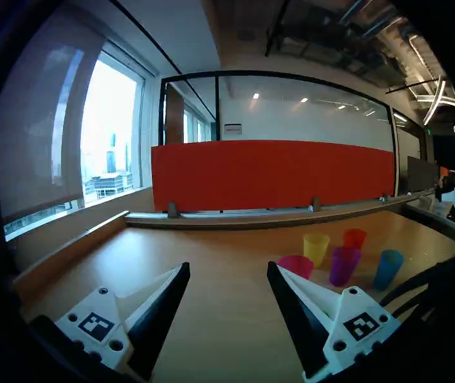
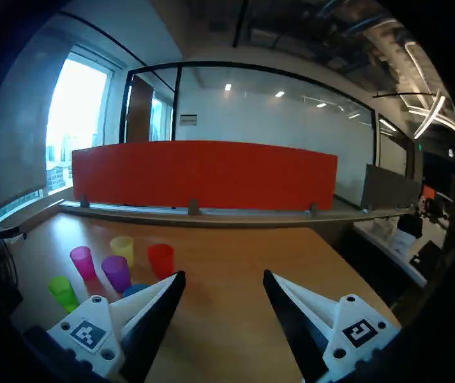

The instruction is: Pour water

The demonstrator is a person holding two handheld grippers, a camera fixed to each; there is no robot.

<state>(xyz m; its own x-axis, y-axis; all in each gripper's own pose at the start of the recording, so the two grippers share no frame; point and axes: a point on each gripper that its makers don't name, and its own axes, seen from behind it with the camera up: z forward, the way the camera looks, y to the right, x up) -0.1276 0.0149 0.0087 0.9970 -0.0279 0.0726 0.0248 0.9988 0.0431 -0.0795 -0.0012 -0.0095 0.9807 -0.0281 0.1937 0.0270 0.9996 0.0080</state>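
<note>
Several coloured plastic cups stand in a cluster on a wooden table (image 1: 227, 319). In the left gripper view they are ahead to the right: pink (image 1: 296, 265), yellow (image 1: 316, 247), red (image 1: 355, 238), purple (image 1: 344, 265) and blue (image 1: 388, 268). My left gripper (image 1: 227, 268) is open and holds nothing; the pink cup sits just past its right finger. In the right gripper view the cups are to the left: green (image 2: 64, 292), pink (image 2: 83, 262), purple (image 2: 117, 273), yellow (image 2: 123, 249), red (image 2: 161, 260). The blue cup (image 2: 136, 290) is partly hidden behind the left finger. My right gripper (image 2: 224, 276) is open with nothing in it.
A red partition (image 1: 272, 173) runs along the table's far edge, with a glass wall behind it. Windows and a wooden ledge (image 1: 67, 249) line the left side. Beyond the table's right edge stands another desk with clutter (image 2: 412, 236). Dark cables (image 1: 418, 284) hang at the right.
</note>
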